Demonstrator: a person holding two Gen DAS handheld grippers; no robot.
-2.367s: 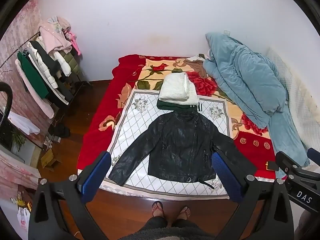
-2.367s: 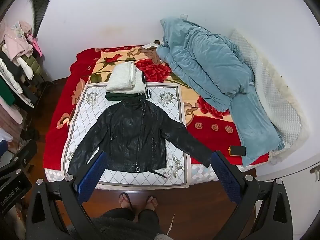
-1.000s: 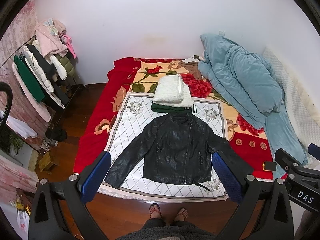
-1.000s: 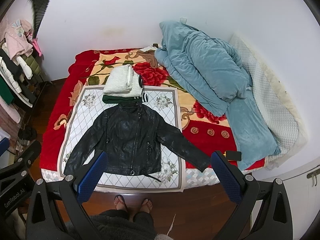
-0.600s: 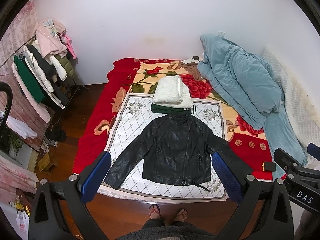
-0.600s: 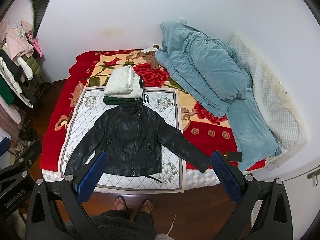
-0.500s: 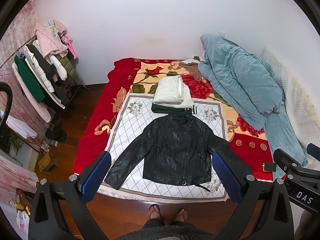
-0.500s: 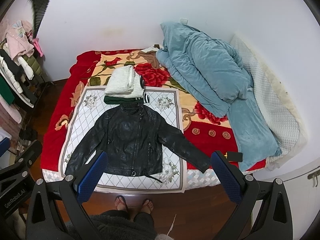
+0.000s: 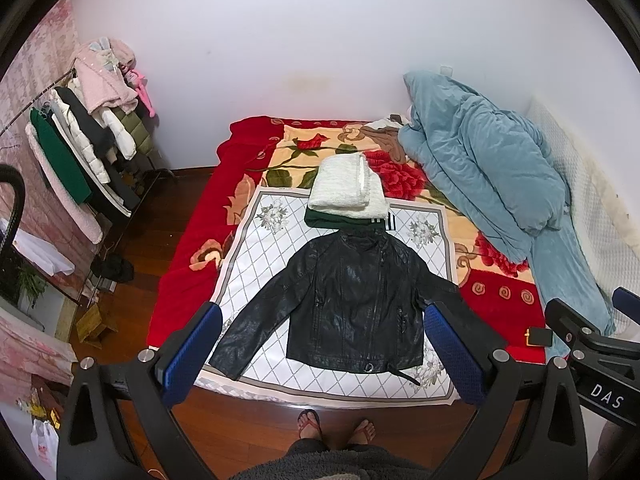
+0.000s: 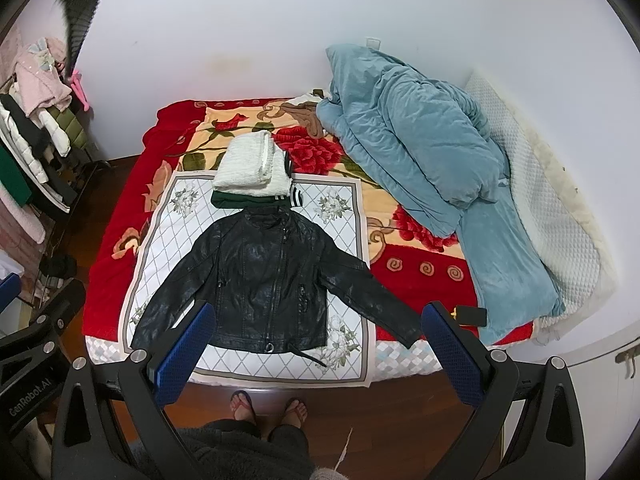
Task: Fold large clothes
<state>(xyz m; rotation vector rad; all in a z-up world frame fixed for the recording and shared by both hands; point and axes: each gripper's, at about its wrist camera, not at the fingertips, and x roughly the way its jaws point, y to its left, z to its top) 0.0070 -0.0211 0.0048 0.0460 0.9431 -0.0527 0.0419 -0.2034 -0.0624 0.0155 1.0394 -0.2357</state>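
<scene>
Now, step: I stand at the foot edge of the bed (image 9: pixel 188 264) and have not yet begun to fold the jacket (image 9: pixel 352 300); I judge the first fold is still to do.
Jacket: it lies flat, front up, zipped, on the white sheet (image 9: pixel 256 264) near the foot edge, collar toward the wall, both sleeves spread out and down.
Right sleeve (image 10: pixel 372 300): it goes off the sheet onto the red blanket (image 10: pixel 424 268), its cuff near the foot edge and near a small dark phone (image 10: pixel 472 315).
Left gripper (image 9: pixel 320 344): fingers wide apart, holding nothing, high above the jacket.
Right gripper (image 10: pixel 316 340): also wide apart and empty, high above the bed.
Stack (image 9: pixel 348 196): folded white and green clothes lie just beyond the collar, touching it or nearly.
How to do well: I think I should take one cuff in each gripper, pinch only the one layer, and bring the sleeves across the chest.
Care: the leather looks stiff and slippery, so I would grip deep and move slowly.
Risk: pulling may drag the sheet or push the stack.
</scene>
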